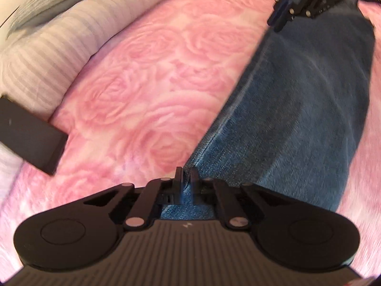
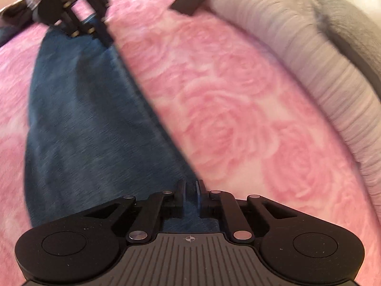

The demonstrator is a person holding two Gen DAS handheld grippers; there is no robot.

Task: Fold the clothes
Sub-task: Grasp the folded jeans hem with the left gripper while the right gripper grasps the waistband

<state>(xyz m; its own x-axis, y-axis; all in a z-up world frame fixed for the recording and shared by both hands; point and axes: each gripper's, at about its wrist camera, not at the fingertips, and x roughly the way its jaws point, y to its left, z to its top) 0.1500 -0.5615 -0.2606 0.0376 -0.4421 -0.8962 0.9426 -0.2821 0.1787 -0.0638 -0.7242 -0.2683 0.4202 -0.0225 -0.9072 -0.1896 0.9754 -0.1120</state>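
A: Where did the long blue denim garment [image 1: 297, 100] lie?

B: Flat on the pink rose-patterned bed cover [image 1: 147, 76]. The left gripper [image 1: 187, 171] and right gripper [image 2: 190, 186] each had jaws clamped on its edge.

A: How would it handle?

B: Probably heavy and limp but not slippery; seamed edges seemed the best hold.

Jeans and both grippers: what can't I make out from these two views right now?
- Jeans: the part under the left gripper is hidden by its body, left wrist view.
- Right gripper: its pinch on the denim is blurred, right wrist view.
- Dark flat object: cut off by the frame edge.
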